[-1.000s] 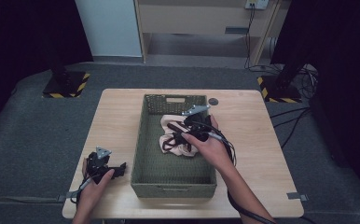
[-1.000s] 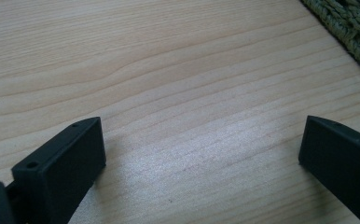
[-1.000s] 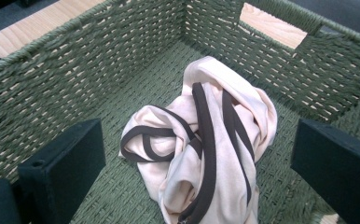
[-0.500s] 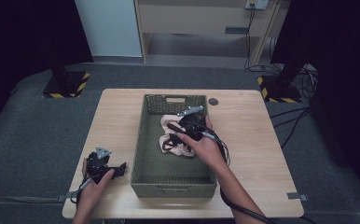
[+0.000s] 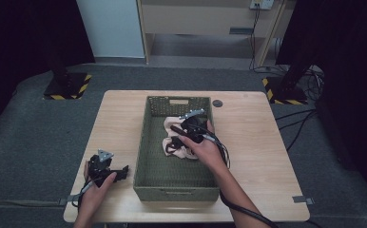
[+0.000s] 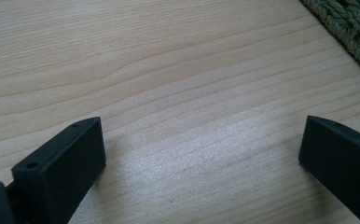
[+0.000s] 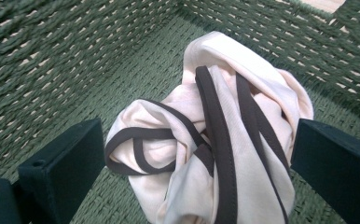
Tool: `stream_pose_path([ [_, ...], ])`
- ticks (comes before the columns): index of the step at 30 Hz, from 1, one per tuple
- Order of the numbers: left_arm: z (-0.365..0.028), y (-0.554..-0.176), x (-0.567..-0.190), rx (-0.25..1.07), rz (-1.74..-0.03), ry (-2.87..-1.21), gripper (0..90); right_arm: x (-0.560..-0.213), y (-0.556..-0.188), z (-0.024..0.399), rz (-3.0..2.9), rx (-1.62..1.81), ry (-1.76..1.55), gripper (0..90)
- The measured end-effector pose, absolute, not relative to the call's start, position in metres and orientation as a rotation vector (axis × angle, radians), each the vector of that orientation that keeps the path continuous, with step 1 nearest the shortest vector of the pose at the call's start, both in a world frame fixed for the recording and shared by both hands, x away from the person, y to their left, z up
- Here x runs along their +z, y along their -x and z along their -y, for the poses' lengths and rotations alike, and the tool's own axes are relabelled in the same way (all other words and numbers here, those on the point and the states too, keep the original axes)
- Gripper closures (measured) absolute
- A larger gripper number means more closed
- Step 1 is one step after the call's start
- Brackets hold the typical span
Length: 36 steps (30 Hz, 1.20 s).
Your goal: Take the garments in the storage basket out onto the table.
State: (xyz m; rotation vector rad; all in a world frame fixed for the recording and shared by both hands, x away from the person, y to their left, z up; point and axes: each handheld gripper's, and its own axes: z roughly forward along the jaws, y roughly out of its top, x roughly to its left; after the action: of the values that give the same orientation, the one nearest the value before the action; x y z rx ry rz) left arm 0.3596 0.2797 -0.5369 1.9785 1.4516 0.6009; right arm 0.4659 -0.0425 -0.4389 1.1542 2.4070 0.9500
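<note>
**Right gripper over the garment in the green basket**

Landmark: the woven green basket (image 5: 177, 147), mid-table, handle slot in its far wall.

Left of the basket: the left gripper (image 5: 109, 170) lies low over the bare wooden table (image 5: 120, 118), near the basket's near-left corner and held by the left hand (image 5: 95, 186). In the left gripper view its jaws stand wide apart with only wood grain between them; a corner of the basket's weave (image 6: 355, 28) shows at top right, apart from the jaws. Nothing held.

Inside the basket: a pale pink garment with dark brown trim (image 5: 178, 142) lies crumpled on the floor of the basket, toward the far half and slightly right of centre. The right gripper (image 5: 184, 135) is down inside the basket directly over it, with the right hand (image 5: 205, 149) behind it. In the right gripper view the jaws stand spread, one on each side of the garment (image 7: 225, 154), not closed on the cloth; whether they touch it cannot be told. The basket's walls rise close around, left and far side.

Right of the basket: a small dark round disc (image 5: 217, 103) lies on the table just off the far-right corner. A black cable (image 5: 241, 209) trails along the right forearm.

No readable writing or labels.
</note>
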Motion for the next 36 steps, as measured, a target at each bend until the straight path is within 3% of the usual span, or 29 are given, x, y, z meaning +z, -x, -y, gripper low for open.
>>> stream_pose_path([
  [36,-0.280,-0.360,-0.537,0.601,-1.452,-1.978,0.0,-0.479,-0.494,0.034,-2.419,0.821,-1.229,2.8],
])
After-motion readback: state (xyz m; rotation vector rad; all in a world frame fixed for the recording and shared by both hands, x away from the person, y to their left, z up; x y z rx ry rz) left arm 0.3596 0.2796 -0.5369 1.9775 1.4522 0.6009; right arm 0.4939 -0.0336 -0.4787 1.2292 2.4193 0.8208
